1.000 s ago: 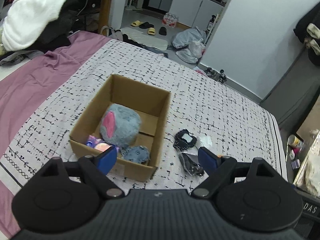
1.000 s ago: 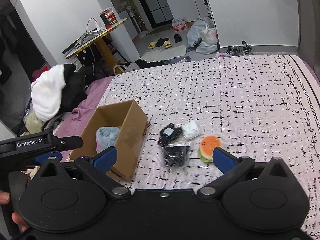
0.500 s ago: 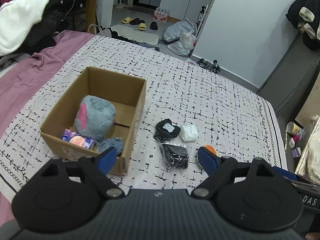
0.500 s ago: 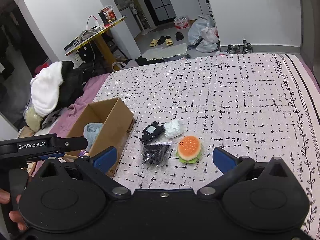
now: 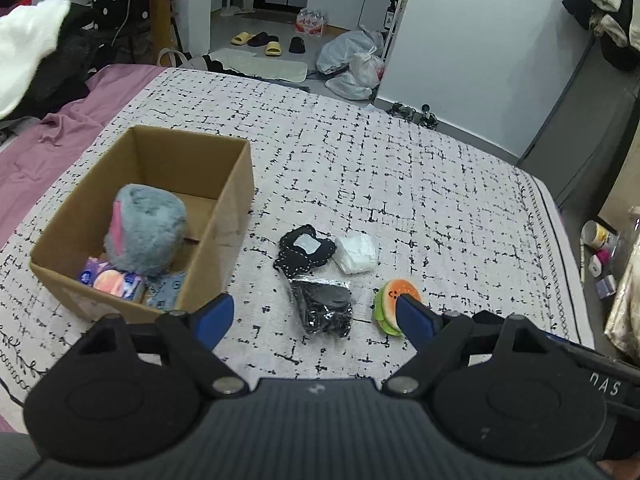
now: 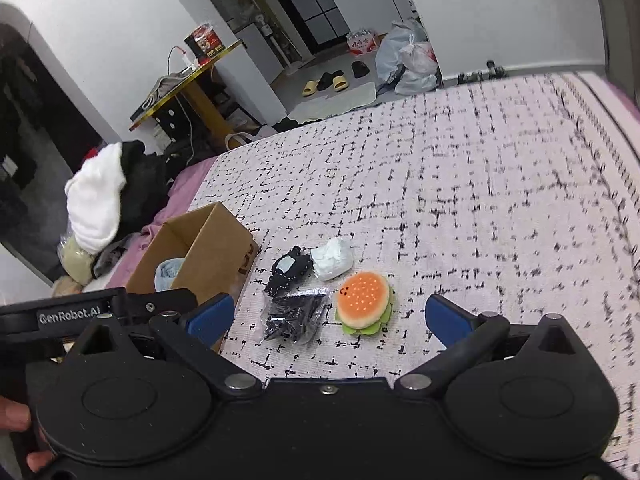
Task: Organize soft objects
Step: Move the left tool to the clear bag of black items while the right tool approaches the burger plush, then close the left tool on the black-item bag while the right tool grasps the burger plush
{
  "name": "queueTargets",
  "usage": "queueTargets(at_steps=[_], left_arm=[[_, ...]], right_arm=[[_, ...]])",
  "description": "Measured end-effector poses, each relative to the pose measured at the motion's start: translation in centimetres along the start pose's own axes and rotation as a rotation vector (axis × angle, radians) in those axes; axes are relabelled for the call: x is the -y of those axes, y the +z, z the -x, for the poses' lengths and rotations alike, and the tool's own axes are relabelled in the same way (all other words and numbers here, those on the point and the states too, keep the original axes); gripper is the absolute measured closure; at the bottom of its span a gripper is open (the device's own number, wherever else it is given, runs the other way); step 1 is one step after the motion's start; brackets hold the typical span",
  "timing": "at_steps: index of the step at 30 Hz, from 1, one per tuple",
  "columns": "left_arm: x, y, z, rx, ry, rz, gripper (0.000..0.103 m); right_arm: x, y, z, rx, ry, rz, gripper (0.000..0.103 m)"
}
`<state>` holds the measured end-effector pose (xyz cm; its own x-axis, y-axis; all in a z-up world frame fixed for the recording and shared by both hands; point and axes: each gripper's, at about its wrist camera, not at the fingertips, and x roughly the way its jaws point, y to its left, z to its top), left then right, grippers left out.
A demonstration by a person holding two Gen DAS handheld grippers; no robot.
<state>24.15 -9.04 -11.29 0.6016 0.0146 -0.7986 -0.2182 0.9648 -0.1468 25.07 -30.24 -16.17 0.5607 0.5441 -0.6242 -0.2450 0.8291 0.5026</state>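
Swinging off the box over the past second, the left gripper [image 5: 310, 316] now frames the loose pile instead of the carton, its blue fingers spread wide and holding nothing; the right gripper [image 6: 326, 316] has likewise shifted so the pile sits squarely between its spread, empty fingers. Nearest to both, toward the near edge of the black-and-white patterned bedspread [image 5: 400, 168], lie a clear plastic bag of black fabric [image 5: 322, 306] and, just beside it on the right, a round orange-and-green plush hamburger [image 6: 363, 303], which was hidden in the left view a second ago and is now partly behind the left gripper's right finger. Just beyond them rest a black dotted-edge pouch with a white patch [image 5: 304, 250] and a crumpled white soft packet [image 6: 333, 259], touching each other. Left of the pile stands the open brown cardboard box [image 5: 236, 184], already holding a fluffy grey-and-pink plush ball [image 5: 146, 230], a purple-and-orange packet [image 5: 110, 282] and a small blue-grey fabric piece [image 5: 166, 290] against its near wall. Four soft items remain outside, so the re-aiming suggests another pick is being lined up, probably the hamburger or bag. Farther off, purple sheet [image 5: 48, 140] covers the bed's left edge.
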Motion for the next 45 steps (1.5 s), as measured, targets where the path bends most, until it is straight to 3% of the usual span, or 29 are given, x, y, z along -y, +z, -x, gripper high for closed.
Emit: queueTargets(at_steps=[13, 22, 27, 30, 37, 45], left_arm=[[2.6, -0.9, -6.3, -0.058, 0.023, -0.039, 0.021], [2.8, -1.3, -10.5, -0.112, 0.052, -0.036, 0.028], [2.9, -1.2, -12.4, -0.136, 0.088, -0.042, 0.041], [2.8, -1.0, -12.4, -0.128, 0.082, -0.04, 0.044], [1.9, -0.7, -11.6, -0.127, 0.044, 0.009, 0.065], [0.5, -0.5, -9.2, -0.109, -0.004, 0.036, 0.067]], right_arm=[[3.3, 0.5, -3.9, -0.072, 0.021, -0.138, 0.016], [4.9, 0.2, -6.1, -0.123, -0.003, -0.181, 0.016], [5.0, 0.3, -6.9, -0.133, -0.007, -0.183, 0.016], [4.8, 0.3, -7.4, -0.13, -0.002, -0.172, 0.016], [4.0, 0.2, -8.1, -0.118, 0.013, -0.127, 0.019], [3.2, -0.1, -8.8, -0.109, -0.001, -0.092, 0.025]])
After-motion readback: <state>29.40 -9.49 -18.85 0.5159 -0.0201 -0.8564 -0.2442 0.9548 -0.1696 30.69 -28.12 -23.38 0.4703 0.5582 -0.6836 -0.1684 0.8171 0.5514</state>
